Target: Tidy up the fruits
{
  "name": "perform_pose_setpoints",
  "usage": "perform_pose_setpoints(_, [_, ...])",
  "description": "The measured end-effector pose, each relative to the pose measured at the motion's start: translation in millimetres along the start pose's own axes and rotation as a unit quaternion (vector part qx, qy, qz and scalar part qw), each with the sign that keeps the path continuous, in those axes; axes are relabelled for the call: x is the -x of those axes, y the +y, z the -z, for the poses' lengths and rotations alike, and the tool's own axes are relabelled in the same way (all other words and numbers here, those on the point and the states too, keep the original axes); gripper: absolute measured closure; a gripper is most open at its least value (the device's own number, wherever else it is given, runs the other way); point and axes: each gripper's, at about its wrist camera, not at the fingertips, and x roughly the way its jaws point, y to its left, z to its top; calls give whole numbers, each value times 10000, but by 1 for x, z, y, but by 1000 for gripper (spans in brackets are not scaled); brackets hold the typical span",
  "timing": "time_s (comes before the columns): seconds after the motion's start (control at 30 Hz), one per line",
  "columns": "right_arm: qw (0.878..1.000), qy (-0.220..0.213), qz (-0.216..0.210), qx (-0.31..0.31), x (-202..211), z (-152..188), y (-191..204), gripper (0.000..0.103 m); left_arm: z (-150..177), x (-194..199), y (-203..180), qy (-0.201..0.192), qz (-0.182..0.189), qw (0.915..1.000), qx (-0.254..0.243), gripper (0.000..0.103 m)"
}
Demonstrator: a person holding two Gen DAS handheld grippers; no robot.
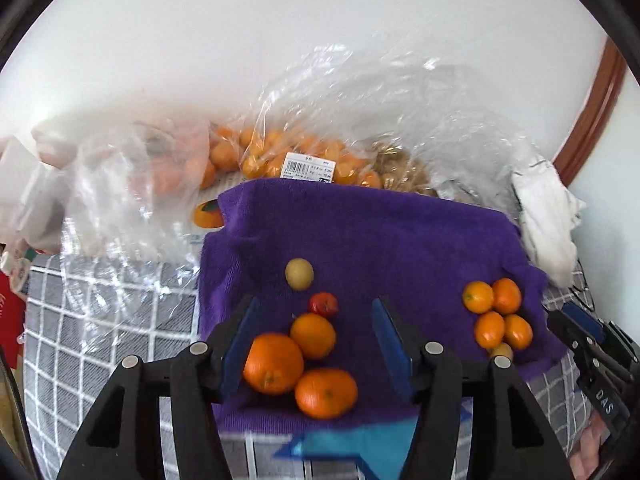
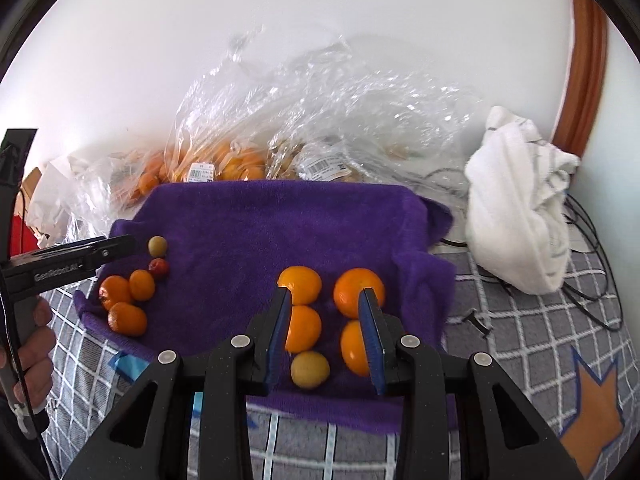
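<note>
Your left gripper (image 1: 316,344) hangs over the near left part of the purple towel (image 1: 400,240), its fingers (image 1: 390,336) spread wide and grasping nothing; three oranges (image 1: 273,363) lie touching one another between them. Just beyond sit a small red fruit (image 1: 323,304) and a pale yellow-green fruit (image 1: 299,274). Your right gripper (image 2: 326,336) hovers over the right-hand group, fingers (image 2: 370,328) parted and empty: four orange fruits (image 2: 299,285) in two rows and a yellow fruit (image 2: 310,369) lie on the towel between and beside them, none clasped. The towel rests on a grey checked cover (image 2: 520,328). Farther back, clear plastic bags (image 2: 248,128) holding more orange fruit stand against the white wall, and a crumpled white cloth (image 2: 516,200) lies at the right.
</note>
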Motion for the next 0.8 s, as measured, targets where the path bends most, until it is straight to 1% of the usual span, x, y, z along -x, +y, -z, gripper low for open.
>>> perform_pose_setpoints(0.03, [10000,-23,0,-46,10,2,-2,63,4,12,-1,-67,-5,10000,-50,44])
perform_pose_setpoints(0.1, [9999,-53,5,-87,26,9,-3,63,16,35,-2,-241,-85,9996,-104,34])
perform_pose_setpoints(0.2, [9999,-120,57,-41,54,24,-4,63,38,70,-4,-513,-184,9984,-160,31])
perform_pose_setpoints(0.3, [9998,-147,115,-42,78,39,-4,62,59,102,-4,-643,-208,9976,-131,28])
perform_pose_setpoints(0.37, [9997,-207,124,-87,96,51,-7,50,72,117,-2,-710,-182,9972,-122,28])
perform_pose_setpoints(0.4, [9994,-310,68,-111,106,58,-8,37,80,124,-4,-753,-193,9969,-150,27])
perform_pose_setpoints(0.43, [9991,-408,25,-108,114,63,-9,27,86,132,-5,-787,-218,9965,-157,25])
perform_pose_setpoints(0.47, [9986,-512,12,-95,123,68,-9,25,92,138,-6,-811,-229,9963,-136,21])
perform_pose_setpoints(0.5, [9982,-592,38,-87,131,73,-9,23,98,143,-8,-818,-227,9963,-112,19])
perform_pose_setpoints(0.6, [9974,-692,156,79,152,86,-5,16,113,160,-15,-873,-191,9959,-127,18])
perform_pose_setpoints(0.7, [9963,-803,271,168,173,98,-4,13,125,176,-23,-1041,-224,9942,-163,16])
perform_pose_setpoints(0.8, [9957,-885,247,98,192,109,-7,11,134,189,-28,-1134,-283,9929,-210,15])
